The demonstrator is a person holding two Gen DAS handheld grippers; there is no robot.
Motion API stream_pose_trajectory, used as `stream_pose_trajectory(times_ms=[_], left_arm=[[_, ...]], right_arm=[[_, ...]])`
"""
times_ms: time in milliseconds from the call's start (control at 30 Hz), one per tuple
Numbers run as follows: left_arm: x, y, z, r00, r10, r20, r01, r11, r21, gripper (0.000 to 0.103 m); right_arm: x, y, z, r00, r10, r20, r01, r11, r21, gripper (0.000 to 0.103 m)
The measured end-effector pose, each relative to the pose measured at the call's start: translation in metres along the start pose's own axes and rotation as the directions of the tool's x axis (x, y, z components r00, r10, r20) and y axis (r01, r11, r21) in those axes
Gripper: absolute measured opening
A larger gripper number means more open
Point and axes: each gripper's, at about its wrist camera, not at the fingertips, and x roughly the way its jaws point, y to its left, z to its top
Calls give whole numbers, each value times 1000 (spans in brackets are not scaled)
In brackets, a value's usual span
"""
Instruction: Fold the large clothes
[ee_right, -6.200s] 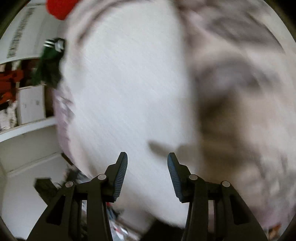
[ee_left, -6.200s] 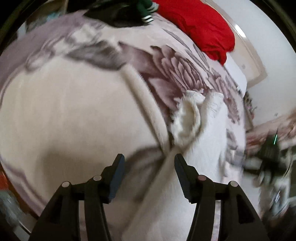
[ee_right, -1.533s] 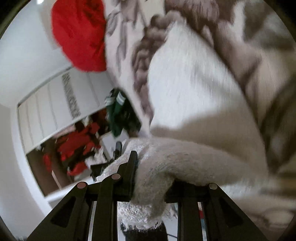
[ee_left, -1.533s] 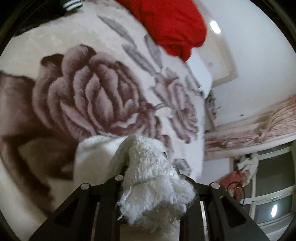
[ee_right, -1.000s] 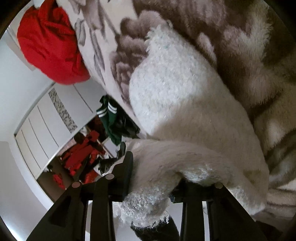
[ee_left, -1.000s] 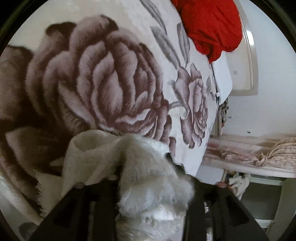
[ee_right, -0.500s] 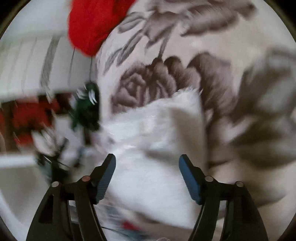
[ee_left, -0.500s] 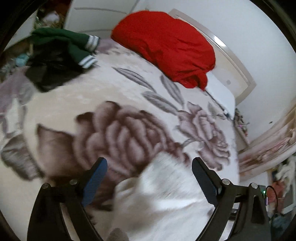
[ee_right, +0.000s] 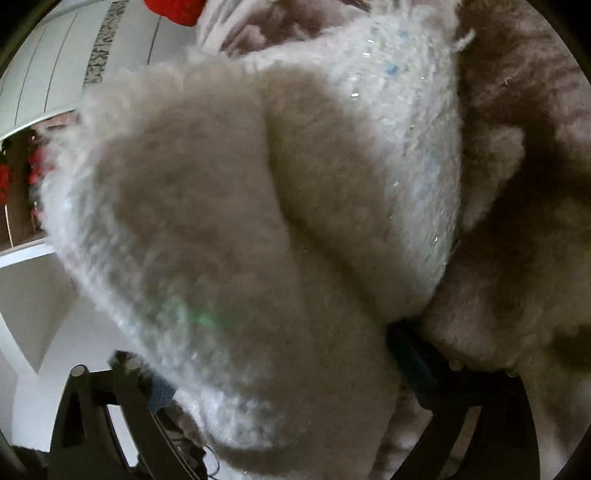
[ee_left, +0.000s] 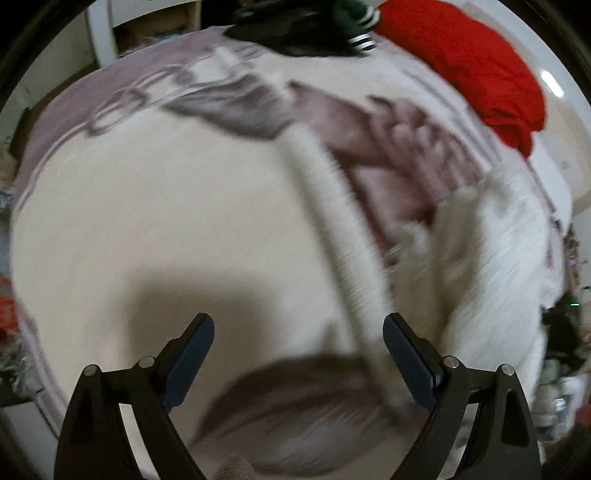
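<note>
A fluffy white garment (ee_left: 491,251) lies bunched on the floral blanket (ee_left: 166,221) at the right of the left wrist view. My left gripper (ee_left: 297,354) is open and empty above the blanket, to the left of the garment. In the right wrist view the same white garment (ee_right: 240,192) fills the frame and drapes over my right gripper (ee_right: 280,354). Its jaws stand wide apart, with the fabric lying between and over them. The fingertips are mostly hidden.
A red garment (ee_left: 472,62) lies at the bed's far right. A dark green and black pile (ee_left: 306,26) sits at the far edge. A white wardrobe (ee_right: 55,62) and shelves with red clothes (ee_right: 22,173) stand to the left of the bed.
Both grippers held the white garment shut one second ago. They opened and let it go. The left gripper swung left over the blanket. The right gripper moved close against the garment.
</note>
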Motion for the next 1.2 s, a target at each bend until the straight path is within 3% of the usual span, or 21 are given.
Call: stream_pose_trajectory(times_ms=[33, 100, 167, 200, 333, 367, 400, 433, 533, 600, 667, 700, 800, 900, 967, 1067, 1133, 1200], left_arm=[[-1, 3, -5, 1000, 11, -3, -11, 1000, 9, 93], [-6, 6, -13, 998, 61, -1, -61, 997, 47, 93], [-9, 6, -19, 994, 107, 6, -107, 989, 100, 93], [-11, 5, -22, 989, 144, 10, -145, 980, 134, 93], [-8, 16, -34, 983, 183, 8, -181, 966, 187, 93], [-5, 19, -36, 982, 187, 4, -184, 964, 193, 93], [1, 23, -41, 980, 199, -7, -193, 960, 204, 93], [6, 26, -45, 977, 214, -15, -206, 955, 215, 93], [29, 31, -56, 970, 239, -48, -221, 944, 245, 93], [42, 31, -61, 969, 244, -39, -227, 940, 253, 96], [50, 29, -60, 967, 256, -6, -246, 936, 251, 103], [53, 29, -59, 968, 252, 1, -245, 939, 244, 103], [54, 35, -60, 974, 217, 59, -224, 962, 158, 103], [52, 40, -60, 977, 196, 88, -204, 974, 95, 103], [49, 38, -57, 976, 206, 73, -213, 972, 99, 103], [39, 34, -52, 972, 231, 41, -234, 968, 88, 103], [29, 28, -50, 971, 237, 26, -238, 968, 80, 103], [12, 15, -48, 978, 208, 27, -210, 974, 83, 103]], right_arm=[[-7, -1, -8, 999, 28, 35, -29, 999, 34, 65], [-19, -6, -27, 991, 45, 125, -61, 990, 128, 53], [-31, -11, -58, 968, 79, 237, -137, 961, 241, 47], [-35, -15, -77, 948, 121, 296, -212, 931, 299, 44], [-37, -22, -177, 814, 243, 528, -511, 732, 451, 36], [-31, -20, -207, 790, 248, 560, -554, 679, 481, 36], [-24, -18, -232, 786, 248, 567, -570, 645, 508, 36], [-17, -18, -252, 797, 232, 558, -559, 634, 534, 36], [-1, -32, -274, 900, 127, 417, -383, 688, 617, 38], [-9, -40, -268, 943, 74, 325, -276, 719, 637, 42], [-34, -25, -250, 967, -15, 255, -138, 810, 570, 43], [-48, -9, -238, 974, -93, 204, -26, 858, 513, 44], [-91, 44, -203, 945, -285, 163, 226, 924, 307, 48], [-104, 89, -159, 938, -311, 155, 299, 949, 100, 55], [-80, 128, -120, 941, -313, 132, 323, 944, -65, 61], [-21, 168, -59, 935, -350, 66, 353, 885, -304, 68], [34, 178, -17, 920, -390, -20, 352, 850, -391, 68], [64, 165, -3, 901, -410, -140, 329, 857, -397, 68]])
